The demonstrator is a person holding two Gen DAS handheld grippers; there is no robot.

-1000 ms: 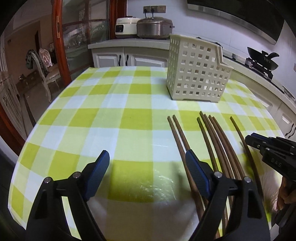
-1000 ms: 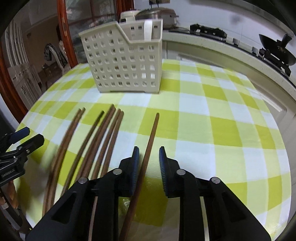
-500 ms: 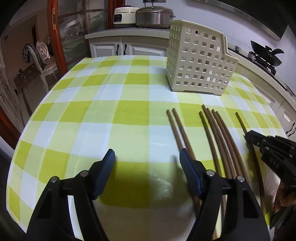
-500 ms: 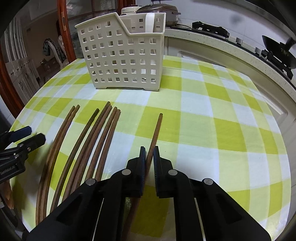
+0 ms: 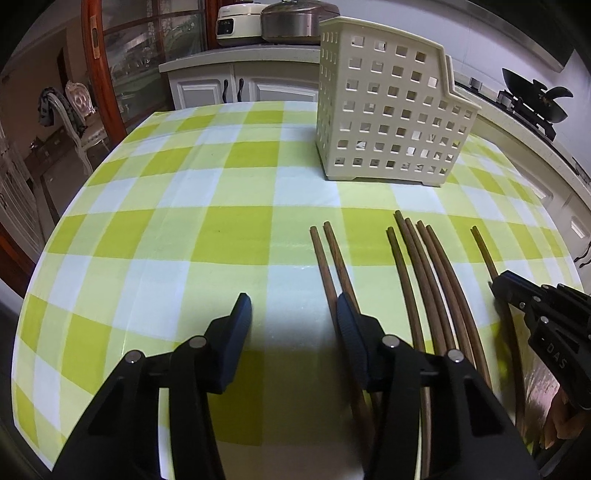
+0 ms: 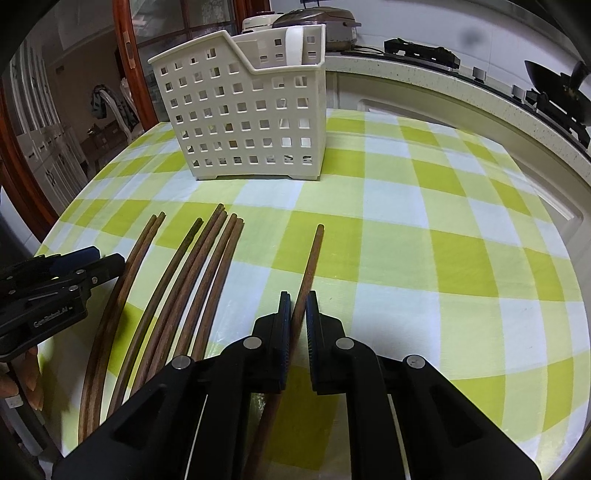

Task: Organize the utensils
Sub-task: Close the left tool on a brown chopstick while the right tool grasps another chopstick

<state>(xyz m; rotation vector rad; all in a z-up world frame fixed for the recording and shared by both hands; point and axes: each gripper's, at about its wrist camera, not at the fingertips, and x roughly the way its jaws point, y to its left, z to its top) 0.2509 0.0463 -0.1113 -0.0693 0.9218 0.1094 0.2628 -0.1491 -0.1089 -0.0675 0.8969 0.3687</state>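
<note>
Several brown wooden chopsticks lie side by side on the green-checked tablecloth, also seen in the right wrist view. A cream perforated basket stands upright beyond them, also in the right wrist view. My right gripper is shut on the lone rightmost chopstick; it shows at the right edge of the left wrist view. My left gripper is open and empty, low over the cloth just left of the chopsticks; its right finger overlaps the leftmost pair.
A kitchen counter with a stove and a wok curves behind the table on the right. Cookers sit on the counter behind the basket. A chair and a wooden door frame stand off the table's left side.
My right gripper's jaws have closed onto the lone chopstick. My left gripper has narrowed a little and moved forward, closer to the leftmost chopsticks.
</note>
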